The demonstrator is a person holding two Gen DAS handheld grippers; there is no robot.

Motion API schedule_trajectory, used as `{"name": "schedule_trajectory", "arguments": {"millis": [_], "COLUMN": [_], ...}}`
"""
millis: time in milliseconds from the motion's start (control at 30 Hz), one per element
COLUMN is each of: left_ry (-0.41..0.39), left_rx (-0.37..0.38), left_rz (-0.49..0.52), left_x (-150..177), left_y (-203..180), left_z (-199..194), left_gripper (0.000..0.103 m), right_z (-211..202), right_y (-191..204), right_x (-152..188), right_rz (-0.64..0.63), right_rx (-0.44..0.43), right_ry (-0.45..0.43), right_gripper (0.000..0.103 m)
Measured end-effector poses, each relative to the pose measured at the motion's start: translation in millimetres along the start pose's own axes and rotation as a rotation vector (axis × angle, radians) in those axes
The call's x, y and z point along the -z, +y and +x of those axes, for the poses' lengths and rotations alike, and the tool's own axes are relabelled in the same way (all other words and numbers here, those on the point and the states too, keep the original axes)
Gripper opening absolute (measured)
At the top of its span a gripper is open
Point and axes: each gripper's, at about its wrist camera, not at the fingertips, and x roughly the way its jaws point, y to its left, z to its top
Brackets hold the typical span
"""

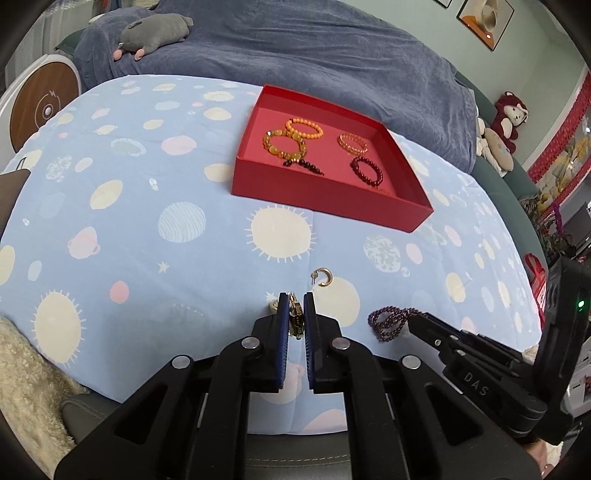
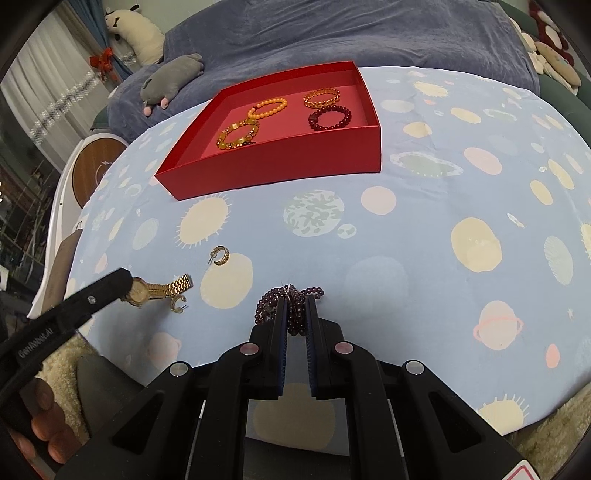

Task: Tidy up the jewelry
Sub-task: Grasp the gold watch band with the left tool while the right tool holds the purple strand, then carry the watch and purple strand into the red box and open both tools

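Observation:
A red box [image 1: 325,201] [image 2: 280,162] on the patterned blue cloth holds several bead bracelets: orange [image 1: 304,128], yellow [image 1: 284,146], amber [image 1: 352,143] and dark red [image 1: 366,170]. My left gripper [image 1: 295,301] is shut on a gold watch [image 1: 296,319] [image 2: 162,290] near the front edge. My right gripper [image 2: 296,301] [image 1: 413,321] is shut on a purple bead strand [image 2: 291,302] [image 1: 388,321]. A gold hoop earring [image 1: 324,277] [image 2: 221,255] lies ahead of the left gripper. Another earring [image 2: 178,303] lies beside the watch.
A bed with a blue-grey blanket [image 1: 295,48] and a grey plush toy [image 1: 155,33] lies behind the table. A round wooden-topped white stand [image 1: 40,107] is at the left. A fluffy cream cover [image 1: 26,384] lies at the near left.

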Motion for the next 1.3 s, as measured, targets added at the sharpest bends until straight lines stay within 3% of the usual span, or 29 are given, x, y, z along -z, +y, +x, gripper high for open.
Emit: {"name": "schedule_trajectory", "arguments": {"millis": [400,733,1000,1067,1133,1300], "left_ry": [-0.058,-0.131,-0.150,-0.132,-0.117,-0.079], "left_rx": [0.024,0.086,0.093,0.099,0.103,0.088], "left_rz": [0.004,0.046,0.071,0.064,0.058,0.048], "left_x": [-38.1,-122.3,-191.1,-200.0,-205.8,-217.0], "left_y": [-6.8,-32.7,-49.6,-49.9,-48.8,-41.7], "left_z": [-21.9,-16.4,32.7,49.7,65.6,97.5], "left_gripper": [0.007,0.007,0.007,0.007,0.000,0.000], "right_z": [-19.0,-33.8,1.8,17.1,33.2,71.2], "right_y": [-7.1,-9.2,8.5,13.4,16.7,15.3], "right_x": [-19.0,-104.9,-189.8,-200.9,-210.7,-220.8], "right_rz": [0.034,0.018,-0.016,-0.026,-0.031,-0.014], "right_rx": [-0.035,-0.060,-0.090,-0.092,-0.089,-0.091], "right_ry": [-0.058,-0.172,-0.197,-0.184,-0.167,-0.106], "right_gripper": [0.009,0.009,0.009,0.009,0.009,0.009]}}
